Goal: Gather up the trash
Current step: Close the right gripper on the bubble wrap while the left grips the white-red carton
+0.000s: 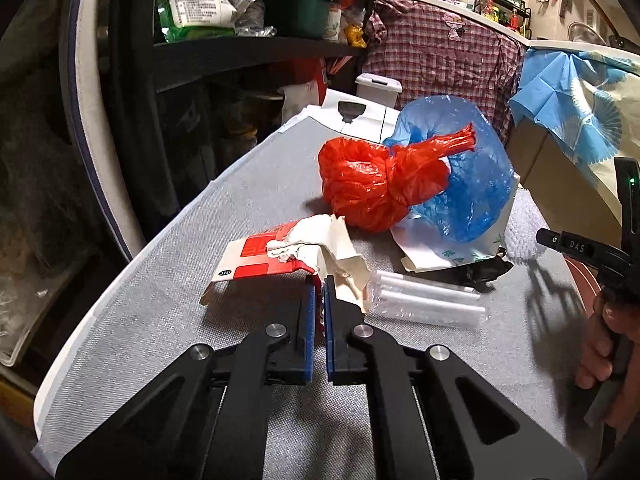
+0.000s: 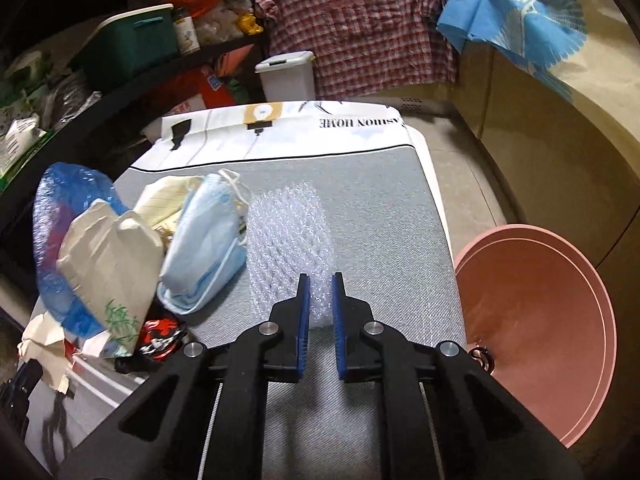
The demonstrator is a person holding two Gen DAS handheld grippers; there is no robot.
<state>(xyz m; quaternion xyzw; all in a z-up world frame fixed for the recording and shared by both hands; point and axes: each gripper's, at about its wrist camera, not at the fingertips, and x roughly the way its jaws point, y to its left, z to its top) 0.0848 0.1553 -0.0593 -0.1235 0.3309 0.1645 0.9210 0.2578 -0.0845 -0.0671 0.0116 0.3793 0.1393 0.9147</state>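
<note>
Left hand-held gripper [image 1: 319, 286]: jaws pinched tight on torn red-and-white carton [image 1: 276, 258]; right hand-held gripper [image 2: 321, 286]: jaws clamped on bubble wrap [image 2: 288, 240]; table [image 1: 160, 320]: littered.

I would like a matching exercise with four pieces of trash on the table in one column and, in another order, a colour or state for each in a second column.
Column one:
1. knotted plastic bag
2. bubble wrap
3. torn carton
4. face mask

Column two:
A. red and white, pinched by the left gripper
B. light blue, crumpled
C. orange-red, tied shut
D. clear, between the pads of the right gripper

Pairs: 1-C, 2-D, 3-A, 4-B
</note>
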